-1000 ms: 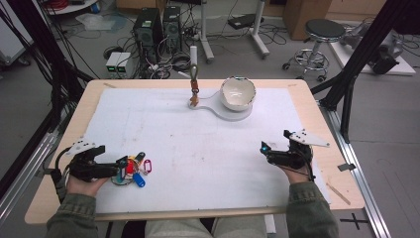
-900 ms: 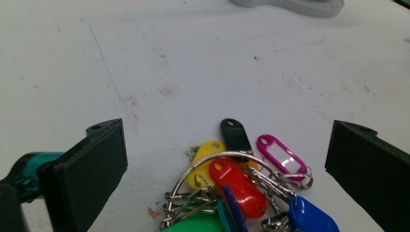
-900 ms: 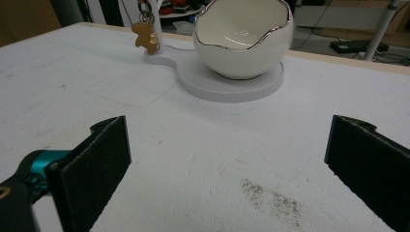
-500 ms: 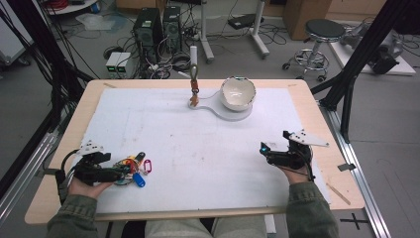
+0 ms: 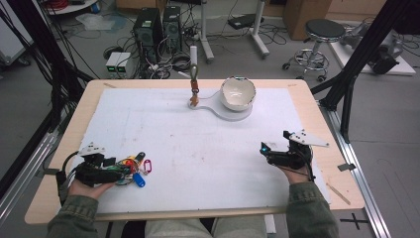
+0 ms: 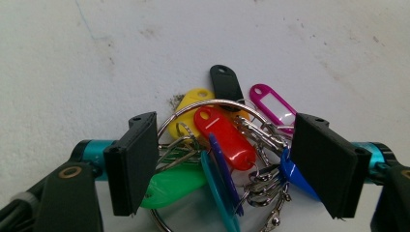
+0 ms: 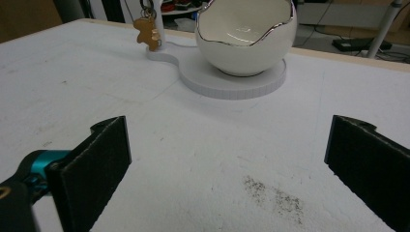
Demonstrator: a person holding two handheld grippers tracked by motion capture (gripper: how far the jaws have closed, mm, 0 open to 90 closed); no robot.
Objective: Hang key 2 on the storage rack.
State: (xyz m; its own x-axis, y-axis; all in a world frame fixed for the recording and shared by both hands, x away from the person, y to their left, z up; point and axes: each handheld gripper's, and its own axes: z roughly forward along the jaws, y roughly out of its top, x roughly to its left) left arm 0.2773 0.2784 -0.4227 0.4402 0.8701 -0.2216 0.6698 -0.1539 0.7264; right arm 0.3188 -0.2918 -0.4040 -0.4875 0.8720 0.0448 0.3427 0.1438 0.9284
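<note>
Left gripper (image 6: pixel 225 159) laid low along the tabletop (image 5: pixel 208 148), fingers (image 6: pixel 133 162) straddling the bunch of keys (image 6: pixel 222 145) and just been closing in; pads flank the ring and coloured tags, gap visible either side, not yet pressing. Bunch lying flat between the fingers, black and pink tags poking out beyond the tips. Low, level approach probably chosen so pads catch the ring rather than loose tags. Right gripper (image 7: pixel 227 159) parked on the tabletop, fingers spread wide, nothing between; white bowl (image 7: pixel 246 36) on its stand well ahead.
</note>
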